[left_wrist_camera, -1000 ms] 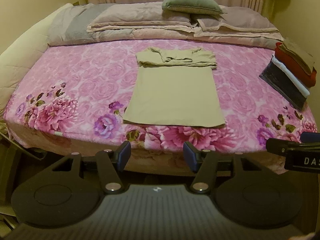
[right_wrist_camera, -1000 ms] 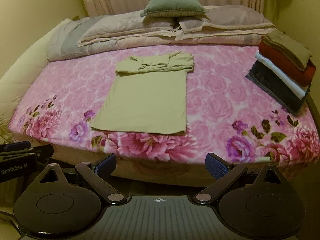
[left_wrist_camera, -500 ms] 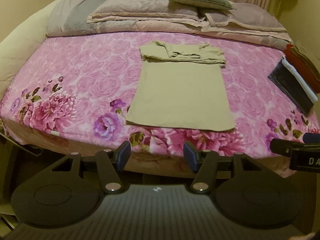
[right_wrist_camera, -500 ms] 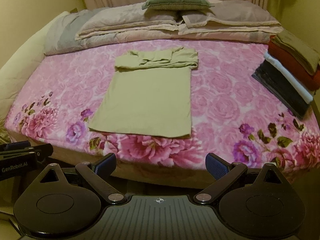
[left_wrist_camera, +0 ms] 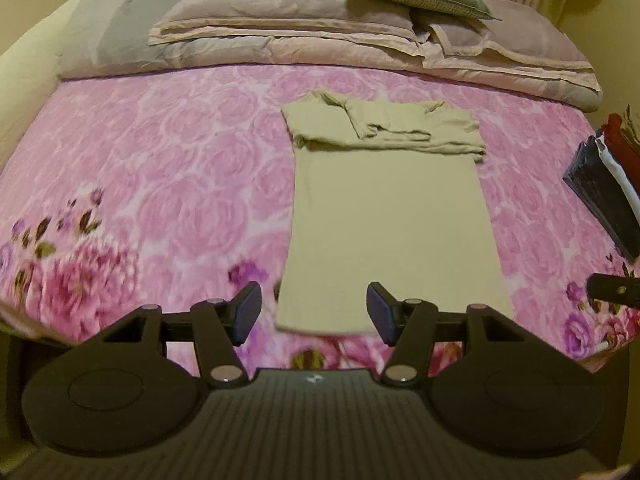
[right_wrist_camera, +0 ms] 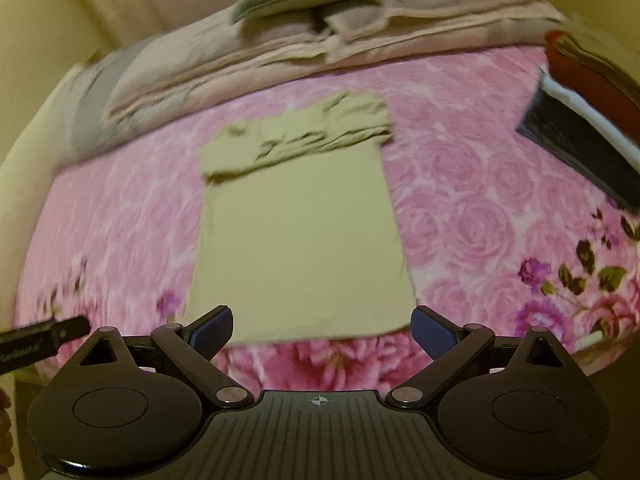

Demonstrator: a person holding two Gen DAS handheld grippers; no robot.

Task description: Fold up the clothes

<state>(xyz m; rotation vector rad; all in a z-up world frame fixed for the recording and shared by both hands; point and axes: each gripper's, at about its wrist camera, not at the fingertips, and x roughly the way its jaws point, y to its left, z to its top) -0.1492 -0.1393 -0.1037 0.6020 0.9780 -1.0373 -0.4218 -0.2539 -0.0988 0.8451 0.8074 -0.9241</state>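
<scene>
The stack of folded dark, white and red clothes (left_wrist_camera: 608, 184) runs off the left-wrist view's right edge, and the right claw (left_wrist_camera: 614, 294) shows there only as a black tip. The right-wrist view is motion-blurred, smearing the pale olive folded shirt's (right_wrist_camera: 298, 232) bunched sleeves and the beige quilts (right_wrist_camera: 280, 52) behind.

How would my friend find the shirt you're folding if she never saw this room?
Look at the big bed with the pink flowered cover. In its middle lies a pale green shirt, flat, with its sleeves folded in at the far end. The other clothes sit in a stack at the bed's right edge, dark, white and red; only this one lies spread out alone.
</scene>
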